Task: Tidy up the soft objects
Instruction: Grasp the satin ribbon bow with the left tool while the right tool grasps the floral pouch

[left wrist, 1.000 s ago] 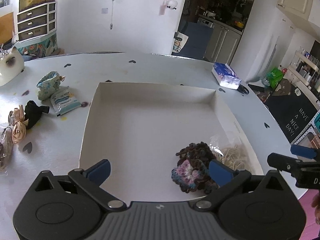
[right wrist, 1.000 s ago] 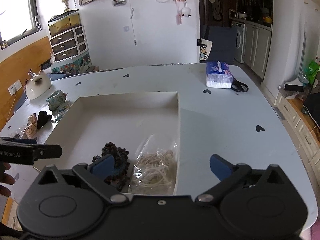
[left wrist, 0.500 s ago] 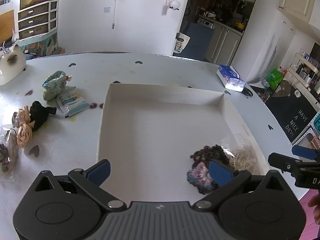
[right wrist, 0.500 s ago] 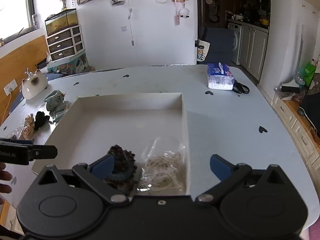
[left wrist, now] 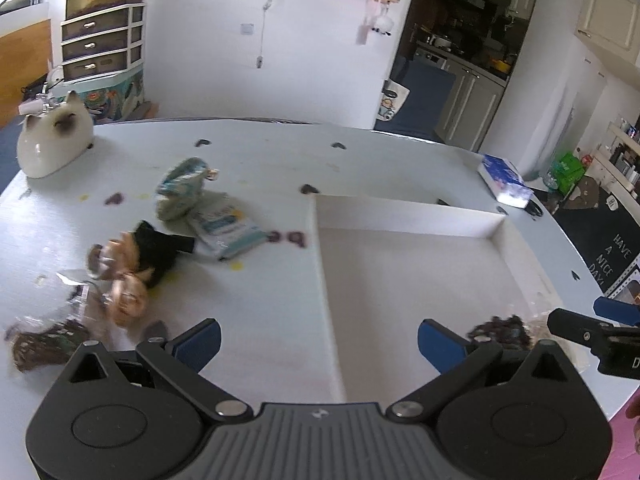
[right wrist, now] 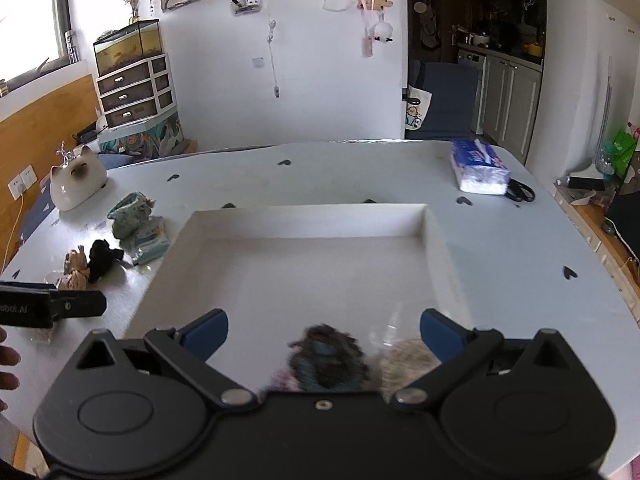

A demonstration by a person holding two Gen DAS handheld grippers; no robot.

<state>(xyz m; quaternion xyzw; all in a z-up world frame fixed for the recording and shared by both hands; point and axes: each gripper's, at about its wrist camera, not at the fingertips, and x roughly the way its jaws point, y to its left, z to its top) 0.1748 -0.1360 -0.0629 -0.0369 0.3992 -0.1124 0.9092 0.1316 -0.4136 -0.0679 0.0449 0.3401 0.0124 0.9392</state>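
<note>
A shallow white box [left wrist: 404, 216] [right wrist: 304, 220] lies on the pale table. In its near right corner sit a dark crocheted piece [right wrist: 326, 360] [left wrist: 500, 328] and a clear bag of pale bands [right wrist: 404, 356]. Left of the box lie loose soft items: a floral pouch [left wrist: 180, 188] [right wrist: 130, 214], a tissue packet [left wrist: 226, 228], a black bow [left wrist: 158, 250] [right wrist: 102, 254], beige fabric flowers [left wrist: 124, 280] and a bagged dark item [left wrist: 44, 340]. My left gripper [left wrist: 318, 344] hangs open over the box's left wall. My right gripper [right wrist: 324, 336] is open above the crocheted piece.
A white ceramic cat [left wrist: 52, 144] stands at the table's far left. A blue tissue pack [right wrist: 478, 166] and black scissors [right wrist: 520, 191] lie at the far right. Drawers with a fish tank [right wrist: 132, 80] stand against the wall behind.
The left gripper has swung left, from over the box's middle to its left wall, bringing the loose items into view. The right gripper has drifted left over the crocheted piece. Both stay open.
</note>
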